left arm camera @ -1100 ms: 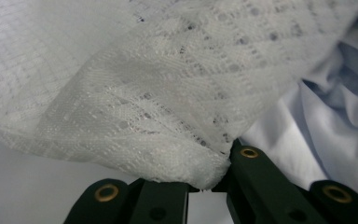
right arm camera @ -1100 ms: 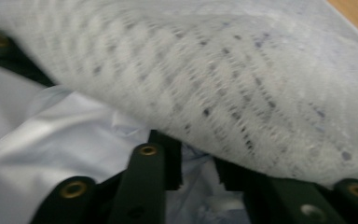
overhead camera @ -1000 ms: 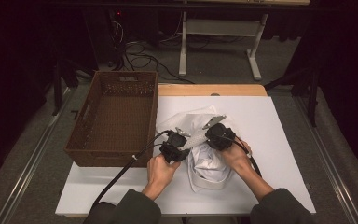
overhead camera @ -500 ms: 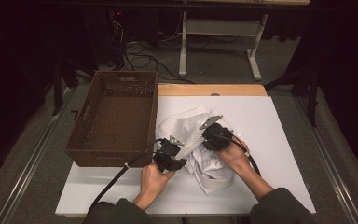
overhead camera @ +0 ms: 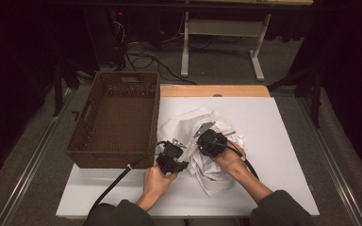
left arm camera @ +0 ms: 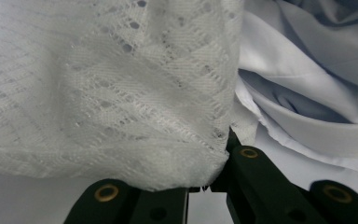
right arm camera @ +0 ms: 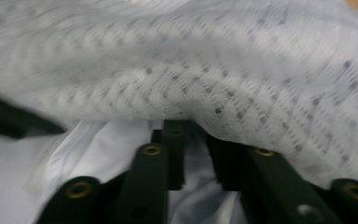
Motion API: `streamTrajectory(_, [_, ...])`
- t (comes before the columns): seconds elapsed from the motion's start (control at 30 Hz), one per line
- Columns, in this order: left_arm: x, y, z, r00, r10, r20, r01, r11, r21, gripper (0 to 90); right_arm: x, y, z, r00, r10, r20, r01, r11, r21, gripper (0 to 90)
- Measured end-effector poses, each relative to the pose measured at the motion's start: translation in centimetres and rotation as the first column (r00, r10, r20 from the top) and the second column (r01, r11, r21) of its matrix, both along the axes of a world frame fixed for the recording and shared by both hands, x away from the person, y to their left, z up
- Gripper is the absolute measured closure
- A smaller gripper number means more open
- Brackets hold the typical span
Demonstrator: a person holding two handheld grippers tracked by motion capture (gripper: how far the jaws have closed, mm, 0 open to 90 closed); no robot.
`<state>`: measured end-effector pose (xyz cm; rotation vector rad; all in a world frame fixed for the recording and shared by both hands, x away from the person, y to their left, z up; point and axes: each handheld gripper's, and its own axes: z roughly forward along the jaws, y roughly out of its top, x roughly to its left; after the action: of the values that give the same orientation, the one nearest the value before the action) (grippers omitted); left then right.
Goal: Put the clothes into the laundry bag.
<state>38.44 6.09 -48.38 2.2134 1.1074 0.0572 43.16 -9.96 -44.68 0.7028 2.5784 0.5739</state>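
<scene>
We note white openwork knit cloth (left arm camera: 107, 93) w/ smooth matt lining; woven wicker basket (overhead camera: 115, 123); matt black plastic jaws.

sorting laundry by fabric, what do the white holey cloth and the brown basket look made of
White holey cloth: seemingly a soft, matt openwork knit, given its rows of small eyelets and limp folds. Brown rectangular basket: looks like woven wicker or rattan, matt, though the weave could be plastic imitation.

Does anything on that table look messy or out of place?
Only the white cloth: it lies crumpled in a heap beside the basket, not folded. Both grippers, left and right, are at it. No damage or spill shows.
</scene>
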Motion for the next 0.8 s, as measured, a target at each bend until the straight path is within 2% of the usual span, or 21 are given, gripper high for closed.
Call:
streamTrajectory(0.07, [-0.2,0.3,0.2,1.0,0.001,-0.002,-0.001,1.0,-0.006,87.5,0.6,0.7,-0.1,0.9984,-0.023,0.052,0.024,0.999,-0.028,87.4])
streamTrajectory(0.17, [-0.7,0.7,0.3,1.0,0.003,0.002,-0.003,1.0,0.0,87.7,1.7,1.6,-0.6,0.9942,-0.067,0.084,0.07,0.997,-0.038,88.6])
streamTrajectory(0.2, [-0.8,0.9,0.3,1.0,0.007,0.0,-0.007,1.0,-0.004,87.7,1.9,1.8,-0.7,0.9933,-0.076,0.087,0.081,0.995,-0.061,88.7])
streamTrajectory(0.23, [-0.8,1.1,0.3,0.9999,0.012,-0.003,-0.012,0.9999,-0.004,87.7,2.2,2.1,-0.9,0.9911,-0.085,0.102,0.091,0.994,-0.057,88.7])
streamTrajectory(0.3, [-0.6,1.4,0.1,0.9996,0.02,-0.018,-0.02,0.9997,-0.013,87.4,2.4,2.5,-1.2,0.9904,-0.091,0.104,0.097,0.994,-0.051,88.2])
streamTrajectory(0.33, [-0.6,1.4,-0.1,0.9994,0.026,-0.022,-0.026,0.9994,-0.022,86.9,2.4,2.6,-1.1,0.9929,-0.081,0.087,0.086,0.994,-0.061,86.5])
streamTrajectory(0.37, [-0.6,1.4,-0.2,0.9992,0.03,-0.026,-0.031,0.9991,-0.029,84.9,2.2,2.5,-1.0,0.9945,-0.066,0.081,0.07,0.997,-0.043,82.4])
streamTrajectory(0.43, [-0.5,1.1,-0.3,0.9991,0.032,-0.027,-0.033,0.9986,-0.041,75.1,1.7,1.9,-0.5,0.998,-0.044,0.044,0.045,0.999,-0.02,73.8])
streamTrajectory(0.53, [-0.5,0.9,-0.6,0.9991,0.036,-0.021,-0.037,0.9986,-0.039,72.4,0.3,0.6,0.6,0.9995,-0.029,0.013,0.029,0.999,0.02,67.1])
streamTrajectory(0.6, [-0.5,0.7,-0.8,0.9985,0.05,-0.021,-0.051,0.9972,-0.054,72.7,-0.5,-0.7,1.1,0.9998,-0.018,0.005,0.018,0.999,0.037,66.3])
streamTrajectory(0.7, [-0.4,0.4,-1.0,0.9986,0.045,-0.028,-0.046,0.9964,-0.071,71.9,-1.2,-2.9,1.8,0.9998,-0.017,-0.008,0.018,0.998,0.068,66.0])
streamTrajectory(0.8, [-0.3,0.3,-1.1,0.9987,0.042,-0.029,-0.043,0.9969,-0.066,72.0,-1.7,-5.0,2.5,0.9991,-0.042,-0.011,0.043,0.994,0.104,66.8])
